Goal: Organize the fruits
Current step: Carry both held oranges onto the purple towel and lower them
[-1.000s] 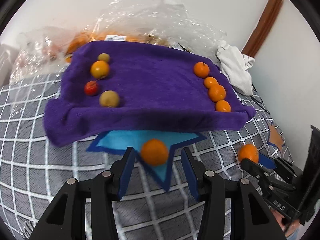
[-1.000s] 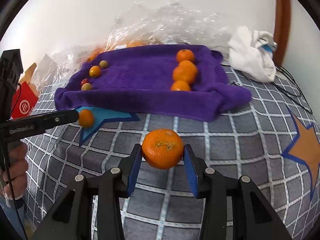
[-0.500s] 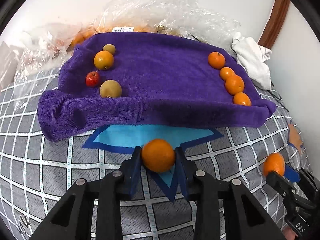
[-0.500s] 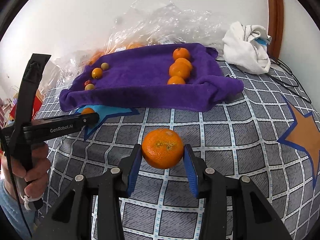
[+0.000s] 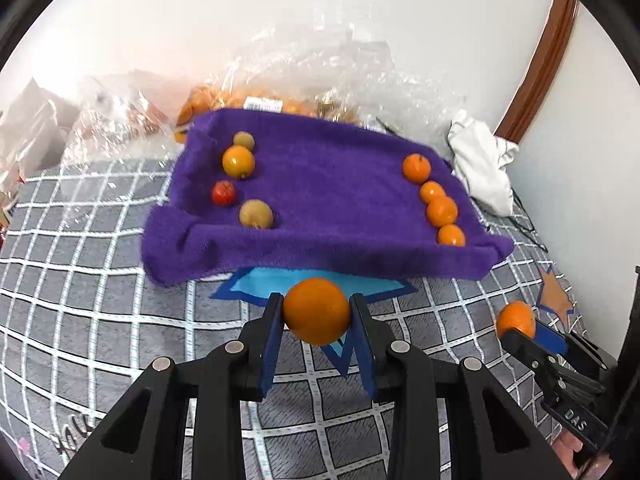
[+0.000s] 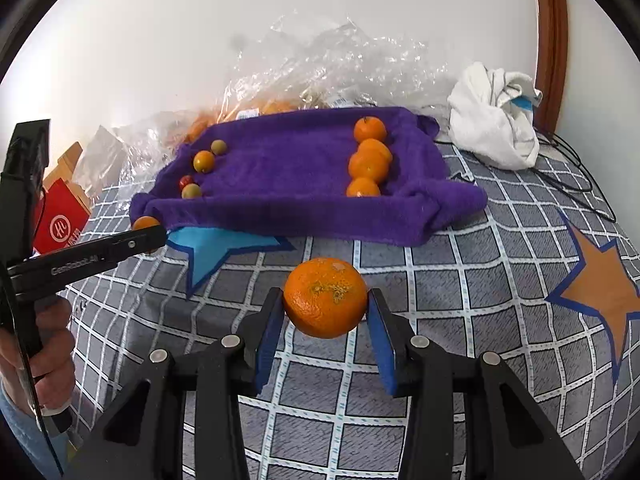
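My left gripper (image 5: 317,312) is shut on a smooth orange (image 5: 317,311), held above the checked bed cover in front of the purple towel (image 5: 328,200). My right gripper (image 6: 325,304) is shut on a mandarin (image 6: 325,303); it also shows in the left wrist view (image 5: 516,319). On the towel, several mandarins (image 5: 441,211) form a row at the right. At the left lie an orange fruit (image 5: 238,161), a red fruit (image 5: 223,193) and two greenish fruits (image 5: 256,213). The left gripper with its orange (image 6: 146,223) shows at the left of the right wrist view.
Crumpled clear plastic bags (image 5: 304,76) with more fruit lie behind the towel by the wall. A white cloth (image 5: 480,164) and cables (image 6: 576,168) lie at the right. A red box (image 6: 60,220) stands at the left. A blue star patch (image 6: 216,244) marks the cover.
My left gripper closed on the orange that lay on the blue star patch and lifted it. My right gripper kept holding its mandarin.
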### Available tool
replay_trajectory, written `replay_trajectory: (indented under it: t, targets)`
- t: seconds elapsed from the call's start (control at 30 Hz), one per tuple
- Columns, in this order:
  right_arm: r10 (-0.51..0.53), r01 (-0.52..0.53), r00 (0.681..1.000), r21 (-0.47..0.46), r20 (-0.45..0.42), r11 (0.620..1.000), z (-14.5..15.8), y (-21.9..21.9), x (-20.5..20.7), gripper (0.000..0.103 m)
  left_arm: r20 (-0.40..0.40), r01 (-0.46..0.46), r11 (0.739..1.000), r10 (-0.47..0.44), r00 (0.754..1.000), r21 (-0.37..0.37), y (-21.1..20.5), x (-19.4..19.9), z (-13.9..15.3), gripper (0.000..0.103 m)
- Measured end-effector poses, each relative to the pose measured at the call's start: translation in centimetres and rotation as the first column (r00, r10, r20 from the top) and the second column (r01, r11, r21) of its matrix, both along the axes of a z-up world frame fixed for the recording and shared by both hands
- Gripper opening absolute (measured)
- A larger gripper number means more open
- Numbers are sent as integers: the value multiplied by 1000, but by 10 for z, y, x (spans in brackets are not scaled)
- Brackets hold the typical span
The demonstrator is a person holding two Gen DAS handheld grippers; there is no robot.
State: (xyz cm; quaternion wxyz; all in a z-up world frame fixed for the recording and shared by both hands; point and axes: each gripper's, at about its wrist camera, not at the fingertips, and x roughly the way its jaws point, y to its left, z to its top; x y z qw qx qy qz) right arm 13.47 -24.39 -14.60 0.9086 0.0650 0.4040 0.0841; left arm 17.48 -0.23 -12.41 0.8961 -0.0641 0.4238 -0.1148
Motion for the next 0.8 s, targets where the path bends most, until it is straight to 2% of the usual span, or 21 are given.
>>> replay_trajectory:
  t: [0.2,0.47,0.63,0.8]
  targets:
    - [1,-1,1000,10,4,1000,11,3,8,42,31,-16,1000,17,999,-26,15,-2,19,31]
    - [1,-2,998,9,61,1000,40,2,25,42,75,-48,998,51,996,-46,39,10,50,31]
    - [15,-17,996,15,85,1000,56,3,56,42,104,-69,996,75,992,-56,55,28,67,31]
    - [23,-24,996,13,85,1000,58,9,98,42,118,-84,996,88,989,-40,66,52,75,31]
